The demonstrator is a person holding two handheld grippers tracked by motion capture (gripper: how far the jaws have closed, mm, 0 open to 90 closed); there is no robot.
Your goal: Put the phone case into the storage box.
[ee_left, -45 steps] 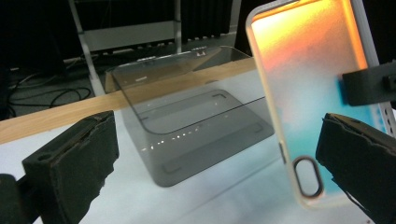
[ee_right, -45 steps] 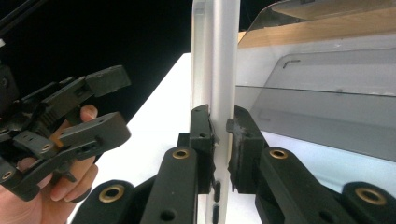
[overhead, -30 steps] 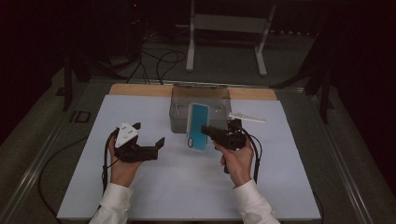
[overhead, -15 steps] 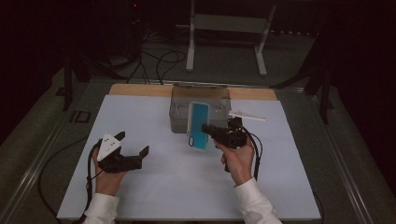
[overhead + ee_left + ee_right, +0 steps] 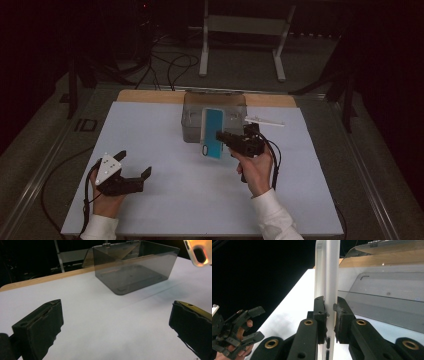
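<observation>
A white sheet [image 5: 165, 150] covers most of the table, and a strip of bare wooden tabletop [image 5: 145, 96] shows along its far edge. A slim white stick-like object [image 5: 265, 121] lies on the sheet near the far right part. Beyond the table a grey metal stand [image 5: 245, 30] with two upright legs rests on the dark floor, and black cables [image 5: 170, 65] loop across the floor to its left. Metal rails [image 5: 40, 165] run along the table's left and right sides. A small label [image 5: 86, 125] sits on the left rail.
</observation>
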